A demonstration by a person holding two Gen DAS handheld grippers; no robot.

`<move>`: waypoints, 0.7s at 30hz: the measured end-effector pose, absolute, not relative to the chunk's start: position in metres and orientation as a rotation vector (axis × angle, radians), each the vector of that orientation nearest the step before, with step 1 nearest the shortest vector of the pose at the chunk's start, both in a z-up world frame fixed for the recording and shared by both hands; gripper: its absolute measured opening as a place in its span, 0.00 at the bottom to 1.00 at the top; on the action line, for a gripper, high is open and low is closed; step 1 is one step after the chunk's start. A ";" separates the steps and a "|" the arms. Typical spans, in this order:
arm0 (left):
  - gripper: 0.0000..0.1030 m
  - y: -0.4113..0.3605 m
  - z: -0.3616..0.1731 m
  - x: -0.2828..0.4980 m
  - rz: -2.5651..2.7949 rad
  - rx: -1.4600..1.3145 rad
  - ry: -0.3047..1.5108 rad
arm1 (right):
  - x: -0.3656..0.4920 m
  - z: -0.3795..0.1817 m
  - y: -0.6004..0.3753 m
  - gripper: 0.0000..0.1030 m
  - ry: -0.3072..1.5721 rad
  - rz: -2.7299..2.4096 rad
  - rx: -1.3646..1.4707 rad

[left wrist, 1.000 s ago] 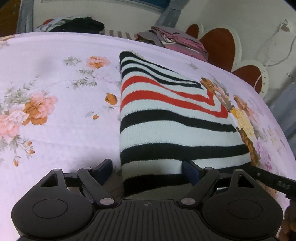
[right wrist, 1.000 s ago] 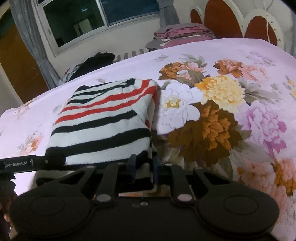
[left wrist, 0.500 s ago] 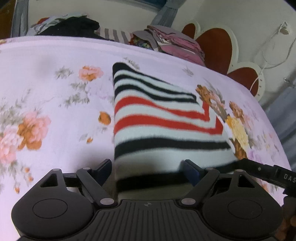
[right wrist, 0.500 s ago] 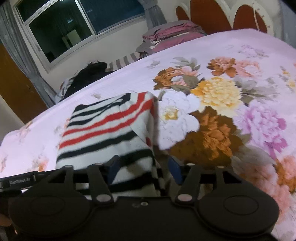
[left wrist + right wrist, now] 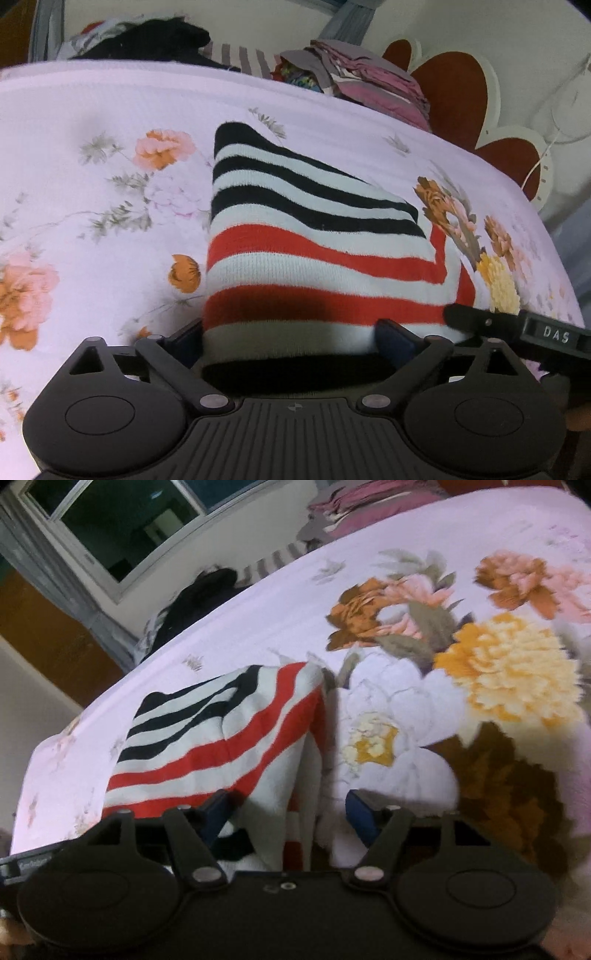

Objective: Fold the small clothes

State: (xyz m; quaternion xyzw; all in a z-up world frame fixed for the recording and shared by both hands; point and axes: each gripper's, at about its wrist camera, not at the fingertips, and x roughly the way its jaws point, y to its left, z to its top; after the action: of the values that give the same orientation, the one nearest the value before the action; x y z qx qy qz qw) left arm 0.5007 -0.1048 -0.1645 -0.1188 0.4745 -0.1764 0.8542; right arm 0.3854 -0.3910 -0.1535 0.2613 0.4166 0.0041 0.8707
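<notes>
A small knit sweater [image 5: 314, 243] with black, white and red stripes lies folded on the floral bedspread [image 5: 92, 192]. My left gripper [image 5: 290, 338] is open, its fingers wide apart on either side of the sweater's near edge. My right gripper [image 5: 288, 812] is open too, its fingers astride the sweater's [image 5: 221, 731] right near corner, where a fold of cloth hangs between them. The other gripper's black bar shows at the right edge of the left wrist view.
Folded pink and grey clothes [image 5: 373, 85] and a dark heap of clothes [image 5: 147, 40] lie at the bed's far side. A red and white headboard [image 5: 461, 96] stands at the right. A window [image 5: 155, 517] is behind the bed.
My right gripper has gone from shut on the sweater's corner to open. Both grippers have moved forward over the sweater, and its near edge now lies further between the left fingers.
</notes>
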 end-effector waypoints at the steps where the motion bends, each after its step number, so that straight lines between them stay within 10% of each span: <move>1: 0.93 -0.105 -0.168 0.504 -0.375 -0.268 1.006 | 0.388 -0.156 -0.392 0.67 0.871 0.024 0.551; 8: 0.92 -0.109 -0.176 0.510 -0.393 -0.307 1.002 | 0.399 -0.165 -0.392 0.51 0.855 0.099 0.614; 21: 0.45 -0.087 -0.153 0.505 -0.437 -0.331 0.954 | 0.390 -0.144 -0.384 0.29 0.771 0.099 0.687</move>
State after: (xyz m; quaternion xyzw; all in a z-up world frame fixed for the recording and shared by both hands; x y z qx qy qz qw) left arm 0.5049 -0.0868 -0.1532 -0.1574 0.4532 -0.2077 0.8525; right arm 0.3903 -0.3836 -0.1439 0.3281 0.3685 0.0473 0.8685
